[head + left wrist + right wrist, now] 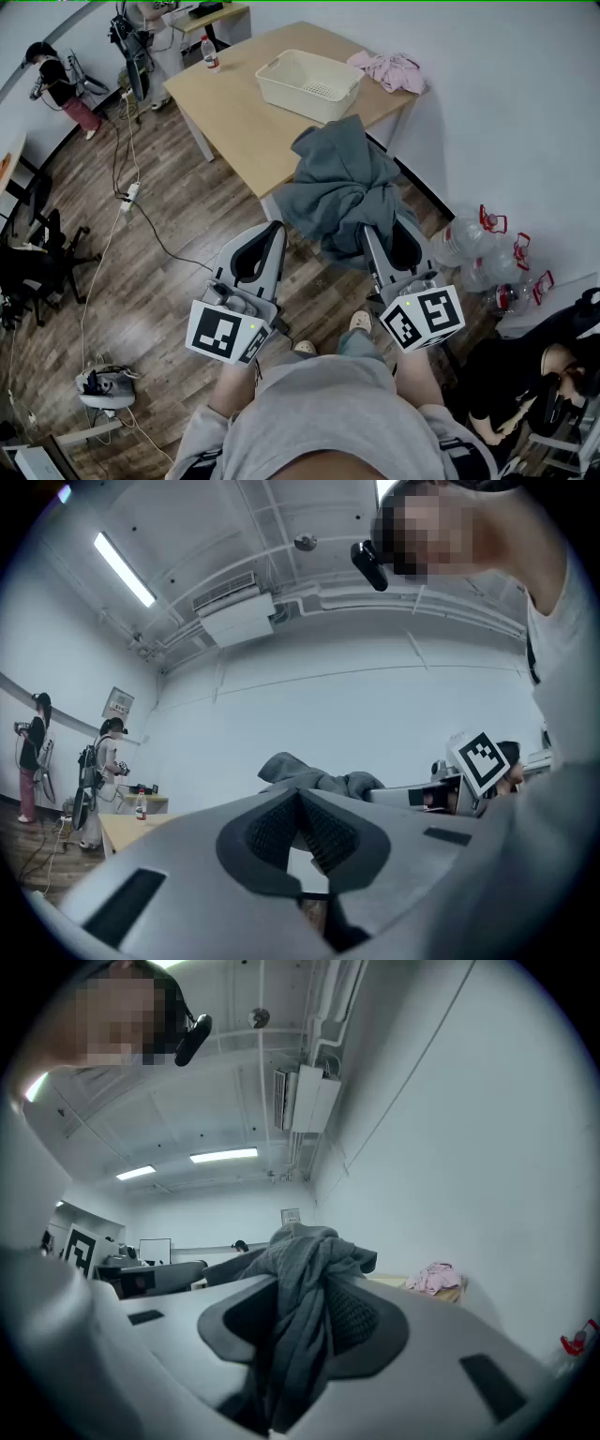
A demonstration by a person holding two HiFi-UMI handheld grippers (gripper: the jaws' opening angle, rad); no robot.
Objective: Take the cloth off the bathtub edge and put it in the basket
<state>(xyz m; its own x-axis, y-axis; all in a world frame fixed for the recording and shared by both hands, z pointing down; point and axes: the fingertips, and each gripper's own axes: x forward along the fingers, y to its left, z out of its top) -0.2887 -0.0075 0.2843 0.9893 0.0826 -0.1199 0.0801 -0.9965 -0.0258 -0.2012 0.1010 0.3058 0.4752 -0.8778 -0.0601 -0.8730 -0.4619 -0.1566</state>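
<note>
The wood floor (141,281) fills the left of the head view, with cables trailing across it. On it stands a pale wooden table (234,112), one corner turned toward the person. The grey cloth (342,183) is off any surface. It hangs in a bunched heap in the air over the table's near corner, on the near side of the basket (291,97) and not in it. The cream slotted basket sits toward the table's far right edge, and nothing shows inside it.

The right gripper (309,1307) has the grey cloth clamped between its pads, folds spilling above and below the jaws. The left gripper (300,803) is beside it and just clear of the cloth. Its jaws are drawn together at the tips with nothing between them.

A pink cloth (389,70) lies crumpled at the table's far right corner, just beyond the basket. Clear water jugs (469,244) with red handles stand on the floor by the wall on the right. A small bottle (210,53) stands at the table's far left corner.
</note>
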